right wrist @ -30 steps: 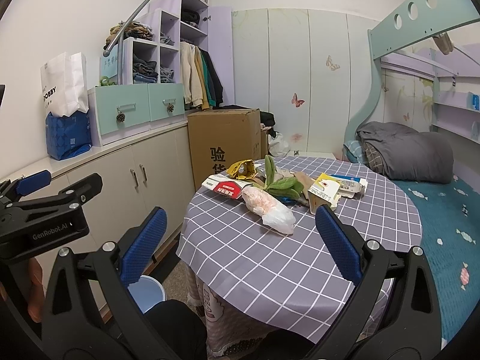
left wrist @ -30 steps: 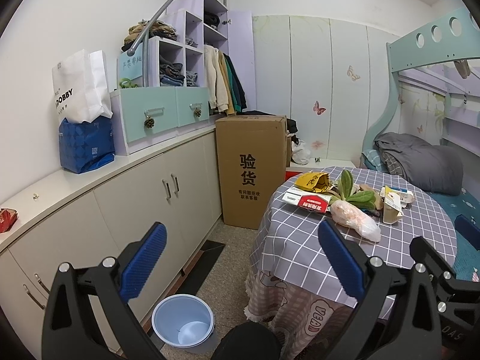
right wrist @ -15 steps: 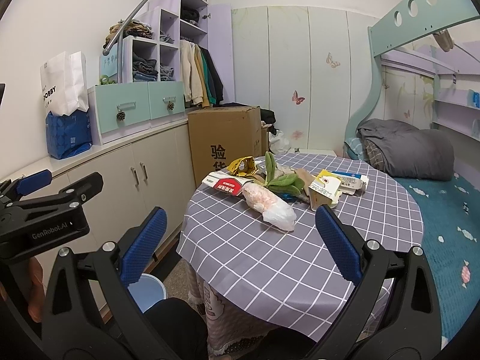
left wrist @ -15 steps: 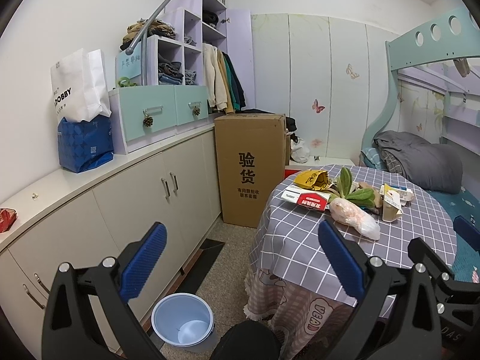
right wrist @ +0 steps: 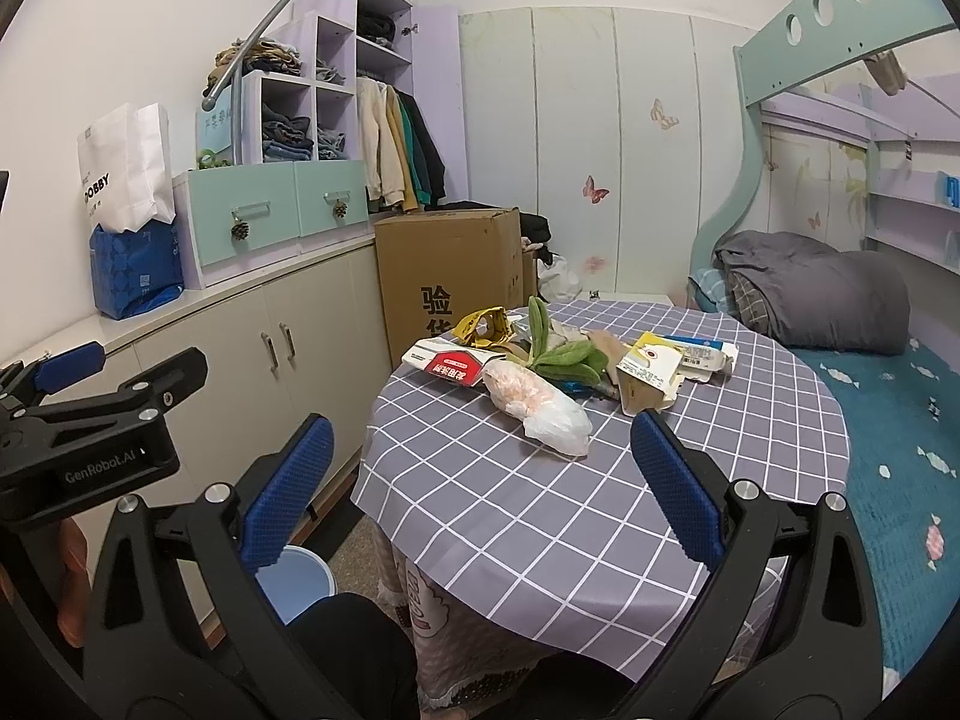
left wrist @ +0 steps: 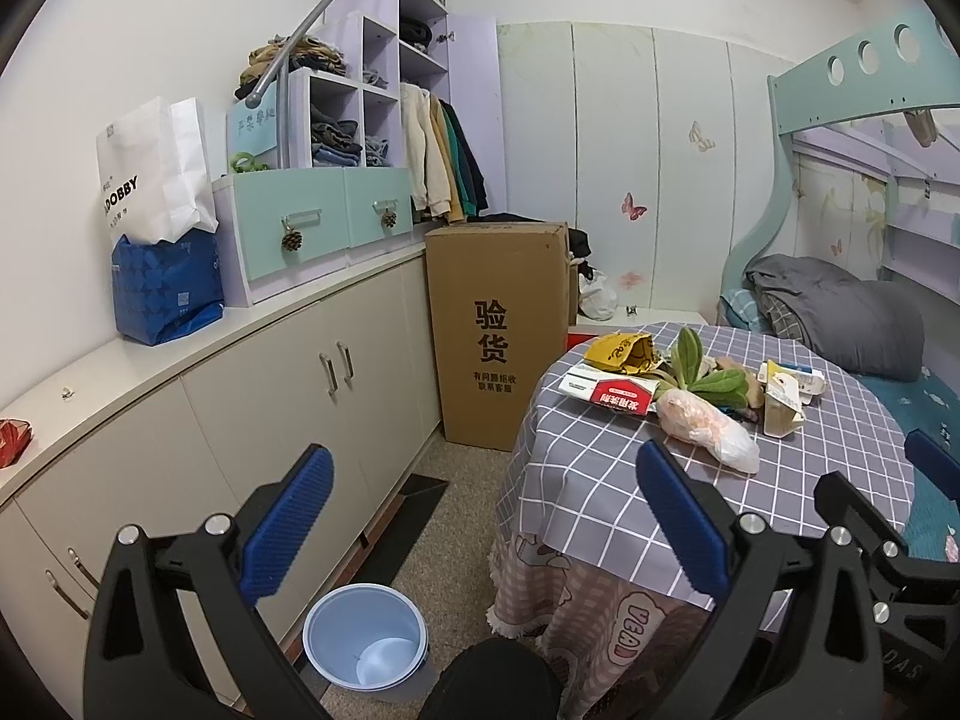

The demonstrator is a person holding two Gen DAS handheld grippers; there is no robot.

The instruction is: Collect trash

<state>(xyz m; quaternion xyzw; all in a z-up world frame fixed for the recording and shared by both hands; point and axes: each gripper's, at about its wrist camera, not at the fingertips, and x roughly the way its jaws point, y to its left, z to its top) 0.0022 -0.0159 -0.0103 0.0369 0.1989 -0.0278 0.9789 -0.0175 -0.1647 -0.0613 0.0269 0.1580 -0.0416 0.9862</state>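
The room is bright all over, with soft, even light. Where the light comes from cannot be seen. Shadows are faint; a soft one lies under the plastic bag (right wrist: pixel 536 405) on the round counter (right wrist: pixel 600 480). There is no strong glare, only a small shine on the bag and on the silver screws of the claws. Both pictures are round like a fish eye, so the corners are black and straight things near the edges bend, like the bed frame (right wrist: pixel 840 36) and the white wall (left wrist: pixel 120 30). The middle looks sharp. The edges look a little soft.
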